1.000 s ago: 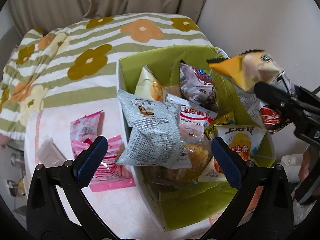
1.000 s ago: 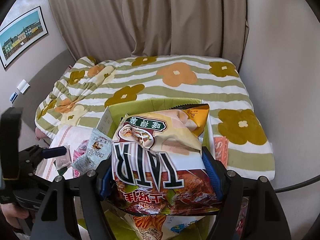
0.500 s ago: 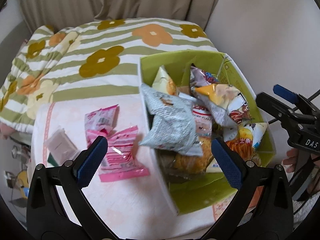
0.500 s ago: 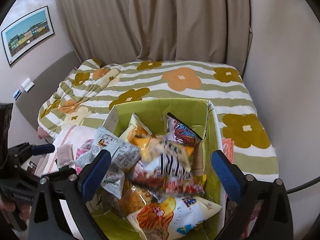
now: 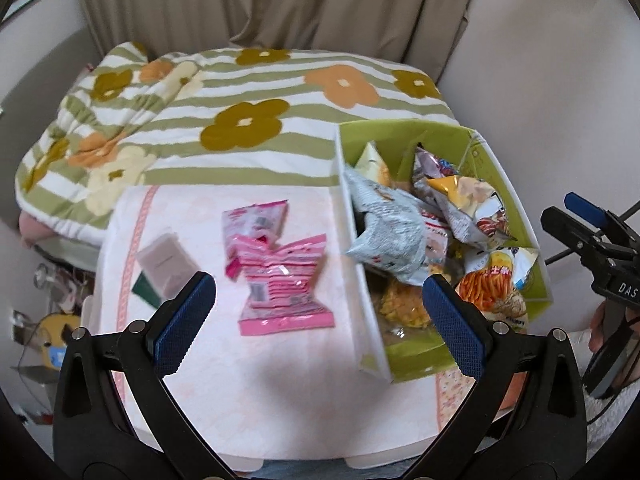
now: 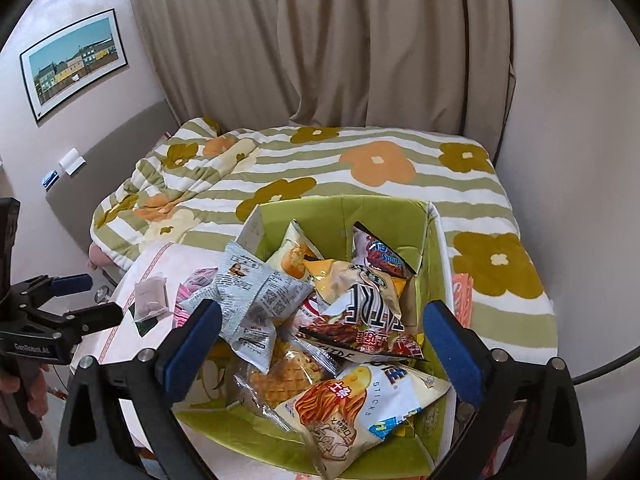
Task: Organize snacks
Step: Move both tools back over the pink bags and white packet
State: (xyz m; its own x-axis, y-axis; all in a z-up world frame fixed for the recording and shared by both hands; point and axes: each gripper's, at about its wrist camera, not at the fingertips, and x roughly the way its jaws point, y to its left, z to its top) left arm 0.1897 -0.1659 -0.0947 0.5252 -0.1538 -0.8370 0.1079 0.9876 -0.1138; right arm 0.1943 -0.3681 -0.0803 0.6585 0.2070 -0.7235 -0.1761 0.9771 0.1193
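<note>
Pink snack packets, two of them overlapping, lay on the pale pink tabletop, just left of the green box and outside it. Looked feather-light, soft and crinkly; glossy film, probably slippery under the pads. Likely fragile inside, so a gentle squeeze judged wiser than a hard clench. Best taken at a crimped end seal or across the flat middle, where the film bunches and will not slide out. Lower packet partly under the upper one; could drag its neighbour along if lifted carelessly.

Beside them, further left, sat a small greyish pouch over a dark green card or wrapper, too blurred to name.

Inside the box, heaped: a grey-white printed bag leaning over the left wall, a yellow and black-lettered chip bag on top of the pile, a cheese-sticks bag at the near end, a clear pack of golden crackers beneath. All puffy, air-filled, easily crushed.

Left gripper hovered spread wide and empty above the table near the pink packets. Right gripper likewise splayed, grasping nothing, poised over the box.

Beyond, striped flowered bedspread and beige curtains.
</note>
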